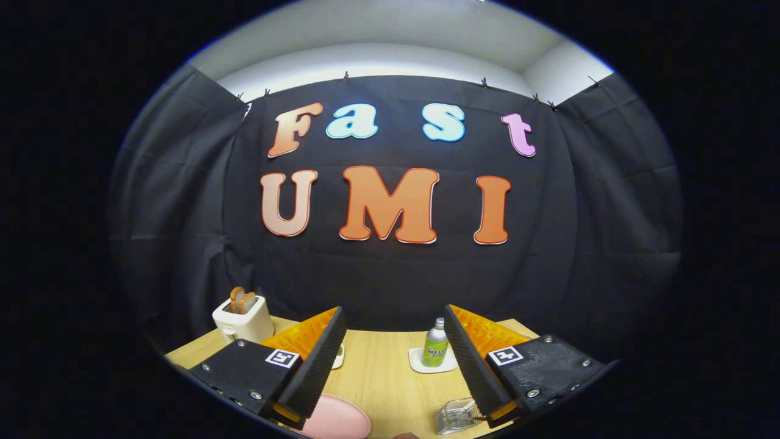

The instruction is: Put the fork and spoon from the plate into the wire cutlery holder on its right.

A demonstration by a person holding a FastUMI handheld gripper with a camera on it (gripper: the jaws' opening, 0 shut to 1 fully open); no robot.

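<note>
The pink plate [338,424] lies low between the fingers, near the left one, its fork and spoon out of sight; the wire holder [458,416] sits beside the right finger. The gripper [393,353] is spread wide and holds nothing. It would do well to tip down toward the plate first — find a handle, then close across it squarely. Counted: one plate, one holder, one bottle [435,345] on one coaster [420,364], one toaster [244,318] with toast.
</note>
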